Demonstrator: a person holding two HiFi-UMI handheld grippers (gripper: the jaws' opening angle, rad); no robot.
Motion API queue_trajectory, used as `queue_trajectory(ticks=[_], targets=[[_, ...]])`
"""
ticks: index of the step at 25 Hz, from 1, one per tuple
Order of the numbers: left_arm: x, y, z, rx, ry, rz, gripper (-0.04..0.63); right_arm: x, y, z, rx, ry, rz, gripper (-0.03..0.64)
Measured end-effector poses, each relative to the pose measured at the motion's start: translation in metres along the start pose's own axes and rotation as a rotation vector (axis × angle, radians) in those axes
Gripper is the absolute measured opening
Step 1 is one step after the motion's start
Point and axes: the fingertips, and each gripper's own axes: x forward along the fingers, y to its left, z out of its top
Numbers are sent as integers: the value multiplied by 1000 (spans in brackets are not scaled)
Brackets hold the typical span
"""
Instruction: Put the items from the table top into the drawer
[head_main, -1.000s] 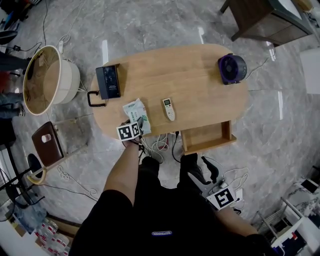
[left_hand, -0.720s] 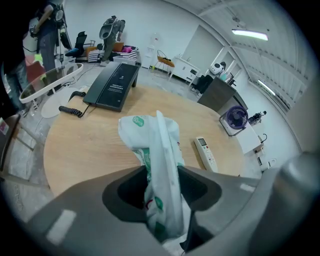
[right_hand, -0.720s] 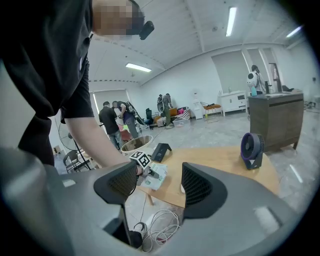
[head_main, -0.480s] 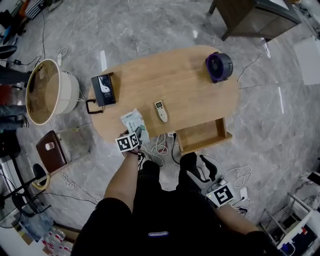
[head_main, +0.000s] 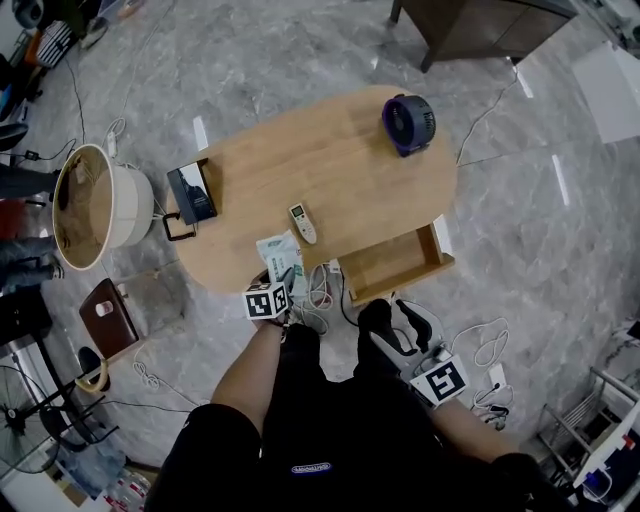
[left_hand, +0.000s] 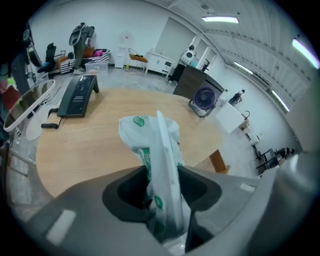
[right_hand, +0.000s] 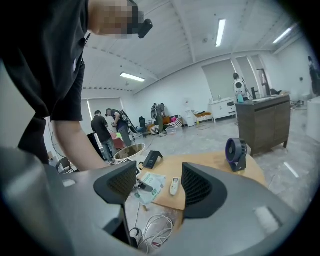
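Jaws of the left gripper (left_hand: 162, 196) are clenched on a white, green-printed soft plastic packet (left_hand: 154, 142), which stands up between them above the oval wooden worktop (left_hand: 100, 145). The bare left forearm reaches forward and that gripper points steeply down at the worktop's near edge. The right gripper (right_hand: 159, 186) hangs low beside the person's right leg, roughly level, its jaws spread with nothing between them.

Only the head view shows the open wooden drawer (head_main: 397, 290) on the worktop's near side, right of the packet; there the marker cube hides the left jaws. A white remote control (head_main: 302, 222) lies just beside the packet. Whether the packet is clear of the wood I cannot tell, and its print is too small to read.
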Motion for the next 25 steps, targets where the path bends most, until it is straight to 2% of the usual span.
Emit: queue_trajectory(ticks=[5,9,12,20,23,25], targets=[[8,-51,-8,116,56,-67,189,-20,-17,-3,5,-27,-40,293],[24,-100,-23,209,112,-134,189,-35,-33,-18,37,-4,-73,293],[40,-134,-36,254,153,-178,189,-46,-45,-26,66,-9,-99,293],[83,-195,-69,235,216,-230,189,-75,-72,-53,86,-24,-140,295],[98,-206,-80,185,225,-236,189,-80,-83,-55,98,2,-145,295],[108,-211,-88,139,236,-243,189,-84,-91,-56,105,-18,-154,295]])
